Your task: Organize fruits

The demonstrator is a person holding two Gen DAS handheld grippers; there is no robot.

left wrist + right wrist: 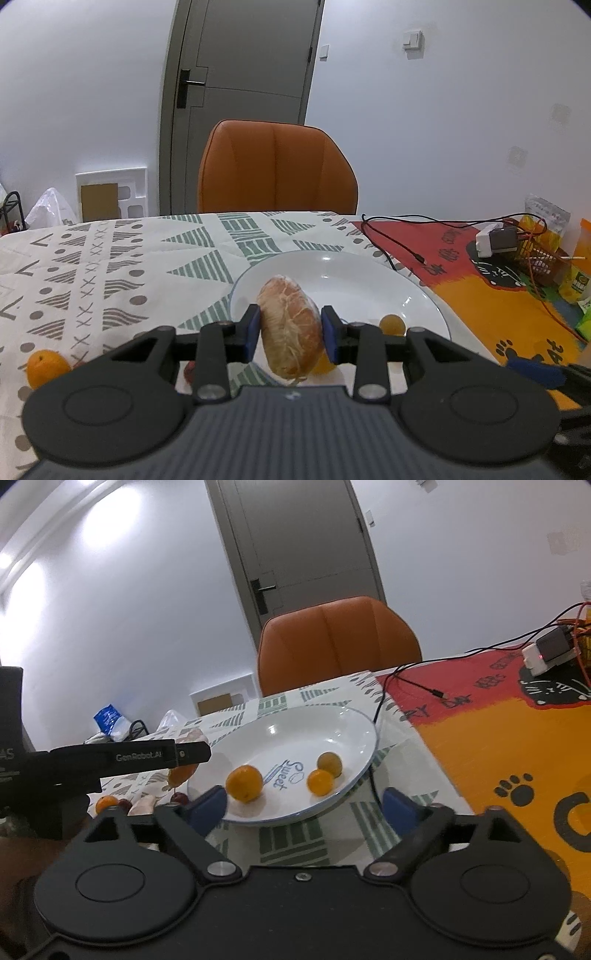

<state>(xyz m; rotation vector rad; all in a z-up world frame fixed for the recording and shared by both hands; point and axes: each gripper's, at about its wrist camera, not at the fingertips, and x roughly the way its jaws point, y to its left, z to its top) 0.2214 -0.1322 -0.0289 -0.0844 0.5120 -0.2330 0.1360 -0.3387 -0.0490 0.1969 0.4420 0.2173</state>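
Note:
My left gripper [290, 330] is shut on a peeled citrus fruit [290, 325] and holds it above the near left rim of the white plate [354, 273]. In the right wrist view the left gripper [192, 755] reaches in from the left beside the plate [343, 720], with the peeled fruit [181, 771] partly hidden under it. The plate holds three small oranges: one at the left [244, 783] and two at the right [320, 782] [330, 763]. My right gripper [304, 806] is open and empty in front of the plate.
An orange [45, 367] and small red fruits [180, 797] lie on the patterned cloth left of the plate. A black cable [391, 240] and a charger [495, 240] lie on the red-orange mat at the right. An orange chair [277, 166] stands behind the table.

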